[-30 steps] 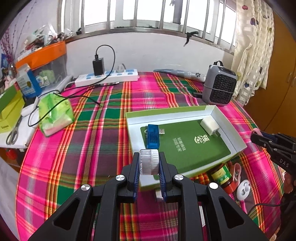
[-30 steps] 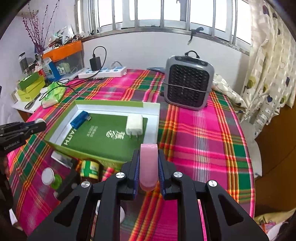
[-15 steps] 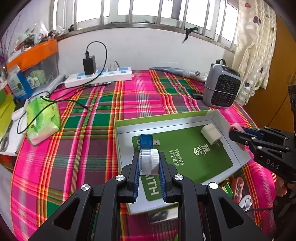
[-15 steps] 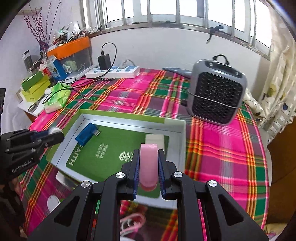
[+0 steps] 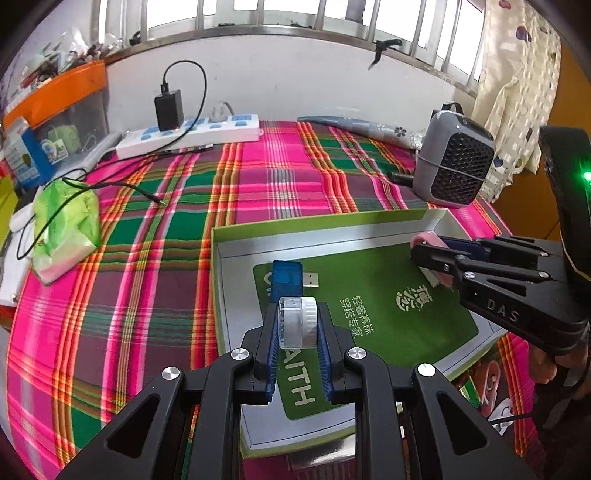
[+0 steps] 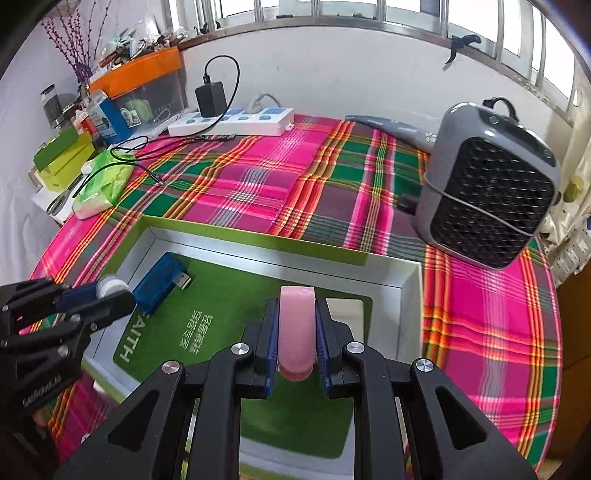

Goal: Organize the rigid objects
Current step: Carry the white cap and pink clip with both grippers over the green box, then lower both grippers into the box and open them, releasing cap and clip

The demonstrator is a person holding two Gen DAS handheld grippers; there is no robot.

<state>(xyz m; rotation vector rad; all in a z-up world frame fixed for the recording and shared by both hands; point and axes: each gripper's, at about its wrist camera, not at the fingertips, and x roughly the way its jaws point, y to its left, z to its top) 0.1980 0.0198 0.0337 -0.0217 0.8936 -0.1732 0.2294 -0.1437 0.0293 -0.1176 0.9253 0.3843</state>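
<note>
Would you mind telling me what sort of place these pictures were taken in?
Probably a lived-in room at home: a table under a pink and green plaid cloth by a barred window, with a white power strip and a small grey fan heater.

A small clear jar with a white cap (image 5: pixel 296 322) and a pink oblong case (image 6: pixel 296 328) hang above the green-rimmed open box (image 5: pixel 317 230), where a blue USB stick (image 5: pixel 287 275) lies flat.

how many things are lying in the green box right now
2 visible: a blue usb stick near the green box's left end, and a white charger near its right end, mostly hidden behind the right tool. More may be hidden.
</note>
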